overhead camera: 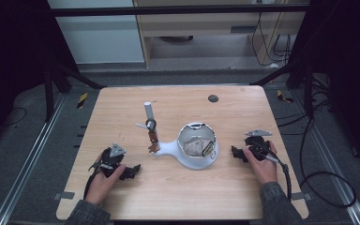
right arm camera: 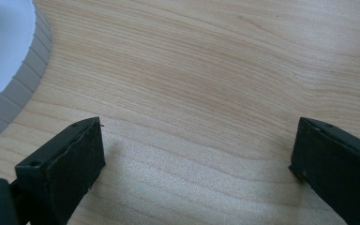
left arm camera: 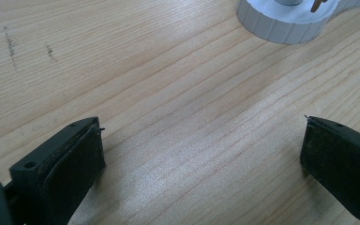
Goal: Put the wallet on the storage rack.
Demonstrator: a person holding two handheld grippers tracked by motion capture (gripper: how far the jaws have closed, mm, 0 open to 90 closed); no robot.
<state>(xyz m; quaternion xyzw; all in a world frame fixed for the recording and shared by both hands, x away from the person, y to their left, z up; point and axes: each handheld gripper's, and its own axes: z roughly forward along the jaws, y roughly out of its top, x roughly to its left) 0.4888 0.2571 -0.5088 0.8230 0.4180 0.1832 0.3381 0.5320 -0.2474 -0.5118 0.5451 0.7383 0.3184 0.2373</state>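
1. High view: white stand [overhead camera: 192,154] sits mid-table on the wooden table [overhead camera: 178,197], between the two grippers. It has a round bowl part with a neck reaching left to a thin upright post [overhead camera: 148,111].
2. Bowl [overhead camera: 196,132] holds crumpled pale stuff [overhead camera: 194,146]; too small to tell what.
3. Small brown and silver bits hang near the post [overhead camera: 152,136]; keys or a ring, can't tell.
4. Left gripper [overhead camera: 130,171] rests on the table to the lower left of the stand, well apart from it, hand [overhead camera: 104,180] on it. Grey three-cornered plate on top.
5. Right gripper [overhead camera: 234,153] rests just right of the bowl, near but not touching, hand [overhead camera: 261,164] behind.
6. Left gripper view: jaws spread wide, nothing between, bare wood grain below. Ribbed white edge of the stand [left arm camera: 281,28] at top right.
7. Right gripper view: jaws wide apart, empty. Ribbed white rim [right arm camera: 23,75] curves in at the left edge.
8. Gripper views show ribbing and matte, rough black pads [right arm camera: 75,159]; high view shows neither.
9. Dark round spot [overhead camera: 213,98] near the far table edge.
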